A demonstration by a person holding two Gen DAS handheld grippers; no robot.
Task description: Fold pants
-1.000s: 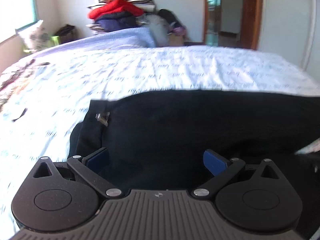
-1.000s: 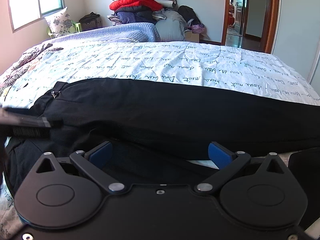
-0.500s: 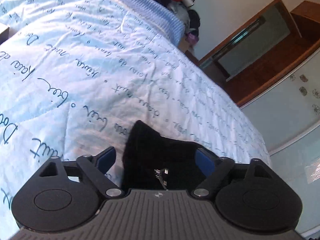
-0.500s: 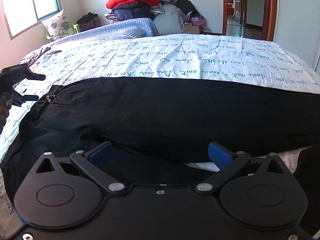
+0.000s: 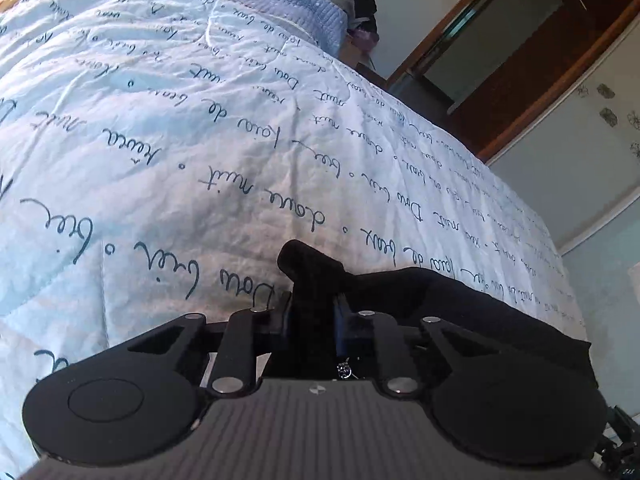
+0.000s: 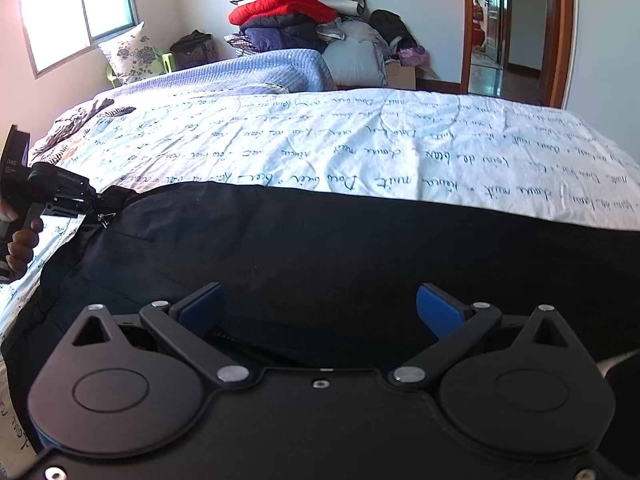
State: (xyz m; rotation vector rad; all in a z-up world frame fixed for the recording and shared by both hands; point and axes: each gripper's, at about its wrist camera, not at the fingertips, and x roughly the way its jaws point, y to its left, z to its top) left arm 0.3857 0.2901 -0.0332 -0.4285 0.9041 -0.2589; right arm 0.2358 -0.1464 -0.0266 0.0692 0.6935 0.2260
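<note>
Black pants [image 6: 340, 248] lie lengthwise across the bed, waistband at the left. My left gripper [image 5: 312, 312] is shut on the far waistband corner [image 5: 304, 264], which sticks up between the fingers; the pants [image 5: 460, 304] trail off to the right. That gripper also shows in the right wrist view [image 6: 72, 196] at the left edge, pinching the corner by the metal clasp [image 6: 105, 219]. My right gripper [image 6: 320, 312] is open, its blue pads [image 6: 200, 308] spread over the near edge of the pants, holding nothing.
The bed [image 6: 360, 140] has a white sheet with blue script. A folded blue blanket [image 6: 260, 72] lies at the far side, with a heap of clothes [image 6: 296, 20] behind it. A doorway [image 6: 508, 28] stands at the back right, a window [image 6: 76, 8] at the left.
My left gripper moved from the near side of the waist to the far waistband corner and shut on it. My right gripper stayed open over the near edge, shifting slightly forward.
</note>
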